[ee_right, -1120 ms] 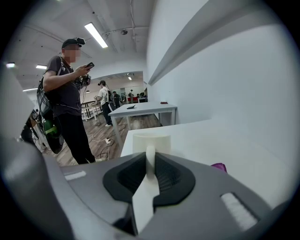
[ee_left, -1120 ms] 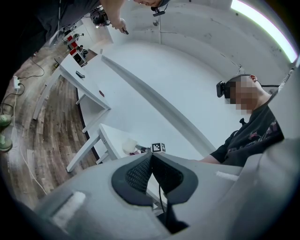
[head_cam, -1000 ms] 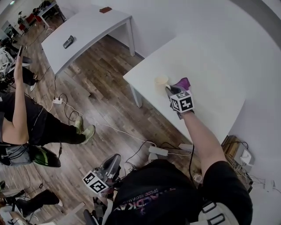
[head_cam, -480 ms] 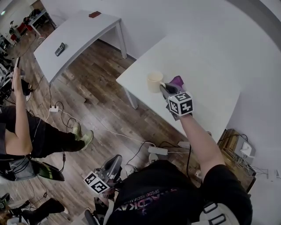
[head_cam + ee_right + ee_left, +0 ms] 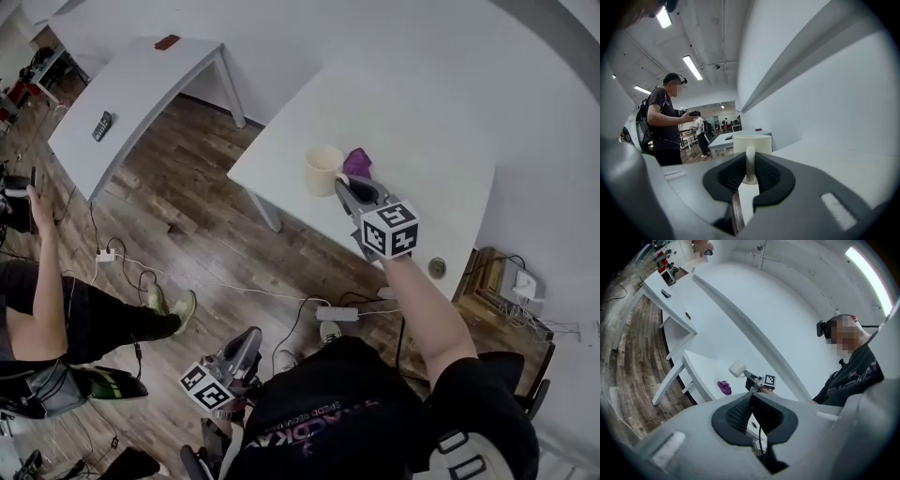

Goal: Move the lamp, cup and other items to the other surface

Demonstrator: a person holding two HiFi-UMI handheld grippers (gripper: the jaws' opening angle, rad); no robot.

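A cream cup (image 5: 322, 170) hangs tilted above the near white table (image 5: 422, 112), with my right gripper (image 5: 345, 190) shut on its handle. In the right gripper view the handle (image 5: 750, 161) stands upright between the two dark pads, the cup's body (image 5: 752, 142) just beyond them. A crumpled purple item (image 5: 357, 161) lies on the table right behind the cup. My left gripper (image 5: 246, 343) hangs low by my body over the floor, shut and holding nothing. From the left gripper view the cup (image 5: 737, 367) shows clear of the tabletop, the purple item (image 5: 724, 387) below it.
A second white table (image 5: 141, 80) stands further left with a remote (image 5: 101, 125) and a small brown thing (image 5: 168, 42) on it. A small dark disc (image 5: 437, 267) sits near this table's front edge. Cables and a power strip (image 5: 337, 314) lie on the wooden floor. A person (image 5: 56, 291) stands at left.
The cup has risen off the table in my right gripper and now hangs tilted and closer to me. The left gripper has stayed low.
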